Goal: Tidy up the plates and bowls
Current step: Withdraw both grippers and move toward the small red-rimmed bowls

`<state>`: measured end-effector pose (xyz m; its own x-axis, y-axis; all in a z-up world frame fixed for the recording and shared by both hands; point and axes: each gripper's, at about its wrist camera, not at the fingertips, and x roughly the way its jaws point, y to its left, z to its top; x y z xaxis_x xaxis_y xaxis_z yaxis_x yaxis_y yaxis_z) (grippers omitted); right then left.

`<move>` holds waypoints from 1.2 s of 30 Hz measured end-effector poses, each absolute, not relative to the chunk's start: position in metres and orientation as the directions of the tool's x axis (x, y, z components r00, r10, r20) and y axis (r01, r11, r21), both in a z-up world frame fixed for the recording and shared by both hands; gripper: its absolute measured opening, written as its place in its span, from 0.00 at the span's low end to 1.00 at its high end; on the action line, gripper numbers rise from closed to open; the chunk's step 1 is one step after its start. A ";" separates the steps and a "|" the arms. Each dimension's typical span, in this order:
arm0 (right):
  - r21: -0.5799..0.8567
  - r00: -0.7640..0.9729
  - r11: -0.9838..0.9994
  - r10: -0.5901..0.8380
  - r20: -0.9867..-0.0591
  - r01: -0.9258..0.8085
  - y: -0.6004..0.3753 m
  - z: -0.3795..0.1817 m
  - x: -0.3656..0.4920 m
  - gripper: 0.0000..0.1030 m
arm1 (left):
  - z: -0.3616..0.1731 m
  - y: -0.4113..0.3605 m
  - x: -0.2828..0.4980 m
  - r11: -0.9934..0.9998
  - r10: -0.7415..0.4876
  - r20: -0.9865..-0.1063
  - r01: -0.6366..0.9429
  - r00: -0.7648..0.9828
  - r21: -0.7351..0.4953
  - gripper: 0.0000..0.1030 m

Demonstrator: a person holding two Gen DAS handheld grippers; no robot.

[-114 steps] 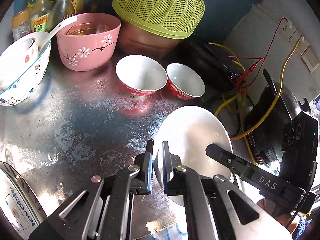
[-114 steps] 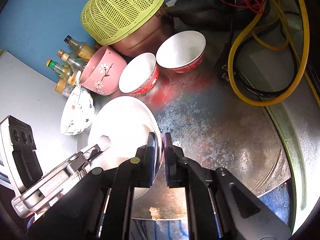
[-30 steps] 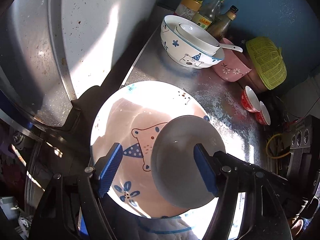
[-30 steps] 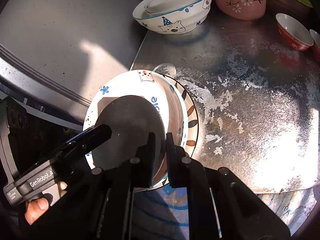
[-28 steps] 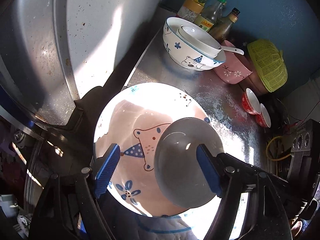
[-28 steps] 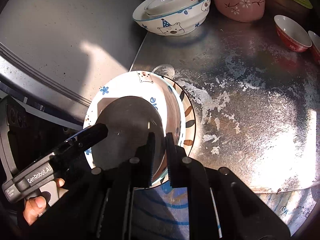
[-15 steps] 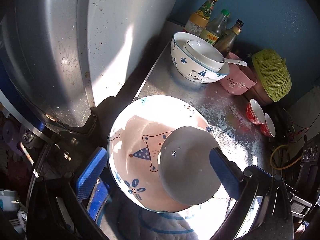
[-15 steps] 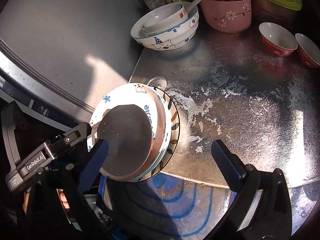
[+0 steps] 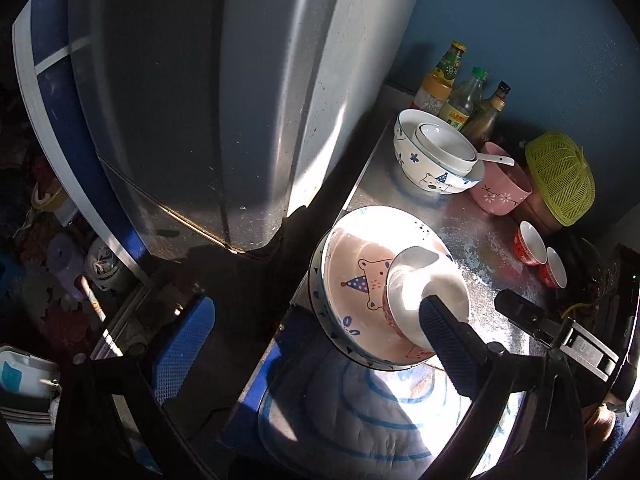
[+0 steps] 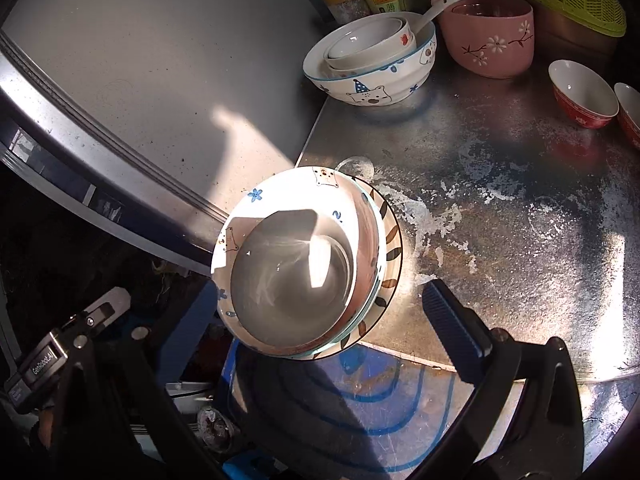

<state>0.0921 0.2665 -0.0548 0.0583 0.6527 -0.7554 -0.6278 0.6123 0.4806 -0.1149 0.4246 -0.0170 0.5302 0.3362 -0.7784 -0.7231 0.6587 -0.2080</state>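
Note:
A plain white plate [image 10: 288,276] lies in a pink bear-pattern plate [image 9: 360,276], which rests on a leaf-rimmed plate [image 10: 390,240] at the metal counter's [image 10: 500,208] near left corner. My left gripper [image 9: 316,304] hangs above the stack, wide open and touching nothing. My right gripper [image 10: 320,292] is also wide open above the white plate, its pads clear of the rim. Each gripper shows at the edge of the other's view: the right gripper [image 9: 552,332] and the left gripper [image 10: 72,344].
At the back stand a bear bowl [image 10: 372,68] holding a smaller bowl and spoon, a pink flowered bowl [image 10: 492,36], two red bowls [image 10: 582,96], a yellow-green basket [image 9: 560,176] and bottles [image 9: 460,96]. A grey appliance [image 9: 200,100] flanks the left. A blue-ringed mat [image 10: 340,392] lies below.
Both grippers opened and let go of the white plate, which now rests on the bear plate. Both pulled back and up, the left farther.

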 end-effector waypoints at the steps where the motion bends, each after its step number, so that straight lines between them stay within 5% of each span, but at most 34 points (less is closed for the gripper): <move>1: 0.481 0.061 0.602 0.661 -0.748 -0.638 0.267 -0.051 0.089 1.00 | -0.013 0.422 -0.123 0.653 0.350 -0.776 -0.730 0.525 -0.200 1.00; 13: 0.447 0.166 0.565 0.729 -0.664 -0.693 0.220 -0.003 0.075 1.00 | 0.021 0.368 -0.142 0.629 0.364 -0.750 -0.740 0.553 -0.240 1.00; 36: 0.461 0.544 0.830 0.555 -0.629 -0.315 0.023 0.025 0.180 1.00 | 0.046 0.202 0.131 0.972 -0.031 -0.707 -0.144 0.706 -0.186 1.00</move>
<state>0.1800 0.0232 0.0247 0.5436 0.5554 -0.6293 -0.3148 0.8299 0.4606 0.1313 0.2025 0.0463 0.7061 -0.0307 -0.7074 -0.1443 0.9718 -0.1862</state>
